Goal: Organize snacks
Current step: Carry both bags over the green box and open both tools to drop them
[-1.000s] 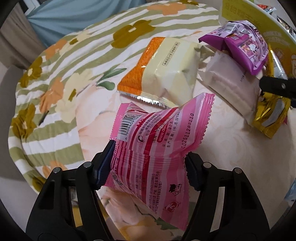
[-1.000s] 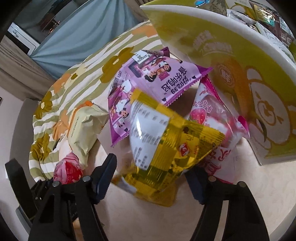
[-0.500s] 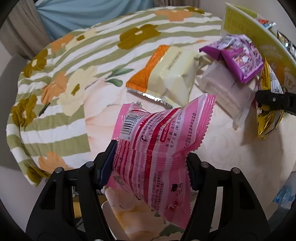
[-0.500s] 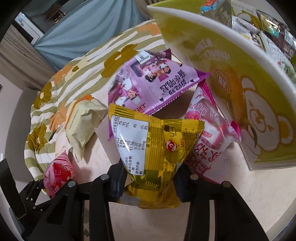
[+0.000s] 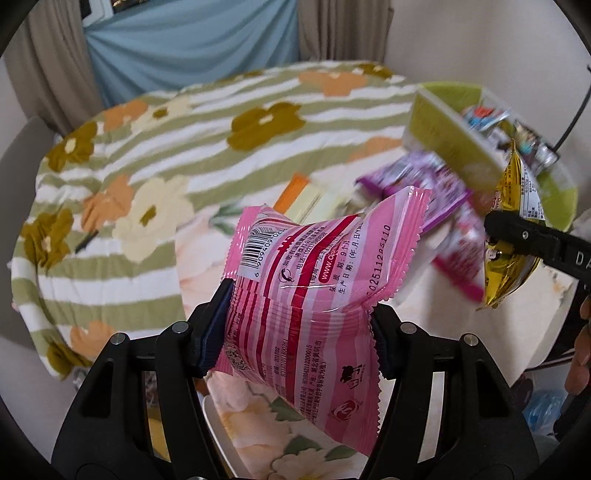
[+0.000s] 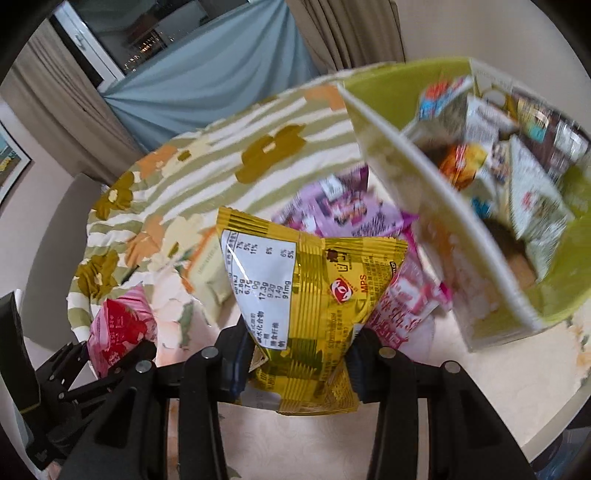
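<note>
Above the table (image 5: 436, 325), left tongs (image 5: 301, 325) clamped on one pink packet (image 5: 314, 288), right tongs (image 6: 299, 358) clamped on one yellow packet (image 6: 314, 295)

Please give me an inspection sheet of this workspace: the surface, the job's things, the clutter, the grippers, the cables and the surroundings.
Surface: round table under a striped floral cloth, pale bare part near the box.
Job's things: pink snack packet and yellow snack packet both lifted; purple packet, pale pink packet and cream-orange packet lie on the table; green box already holds several snacks.
Clutter: nothing seen.
Grippers: left gripper shut on the pink snack packet; right gripper shut on the yellow snack packet.
Cables: a thin dark line at the right edge, perhaps a cable.
Surroundings: blue curtain, beige curtains.
</note>
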A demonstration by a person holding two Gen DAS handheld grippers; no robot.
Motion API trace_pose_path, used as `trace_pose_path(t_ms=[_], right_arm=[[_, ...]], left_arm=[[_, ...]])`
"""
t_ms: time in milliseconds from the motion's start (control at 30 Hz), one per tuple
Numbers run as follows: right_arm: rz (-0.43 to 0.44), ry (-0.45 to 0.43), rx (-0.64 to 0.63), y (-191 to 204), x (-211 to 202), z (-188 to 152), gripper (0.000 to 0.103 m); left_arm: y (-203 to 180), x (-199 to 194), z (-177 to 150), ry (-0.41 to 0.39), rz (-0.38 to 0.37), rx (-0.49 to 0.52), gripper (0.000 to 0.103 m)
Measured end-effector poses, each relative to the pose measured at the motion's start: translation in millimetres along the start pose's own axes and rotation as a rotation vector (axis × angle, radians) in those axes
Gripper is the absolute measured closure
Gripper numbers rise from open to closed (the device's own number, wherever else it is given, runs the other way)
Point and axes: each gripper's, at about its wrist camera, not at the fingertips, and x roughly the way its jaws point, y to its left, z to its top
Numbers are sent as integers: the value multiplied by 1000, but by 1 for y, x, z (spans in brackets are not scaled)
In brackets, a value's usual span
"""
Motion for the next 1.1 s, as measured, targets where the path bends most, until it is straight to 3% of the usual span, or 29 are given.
trace_pose_path(t_ms=[233,367,433,700,933,1033,1100], right_arm=[[23,-98,-63,-14,-53,24,63],[41,-144,-90,-42,-81,42,63],[35,-157,-110,-61,-93,54,63],[-38,-174,-152,-146,-117,86,63],[-22,-111,-150,-204,-114,101,63],[-11,-91,-156,-219,-112,104,63],[0,-83,-157,-227,-111,104,63]], left_arm=[[-43,-47,45,-102,-39,12,43],[-87,-64,71,-147,-38,11,43],[-112,-67,85,-163,-74,-4,43],[-228,-31,117,-139,-166,10,43],[-294,27,111,-36,-166,-37,42],[-303,43,106,11,-153,-88,30],[-306,47,101,32,-140,-120,14]])
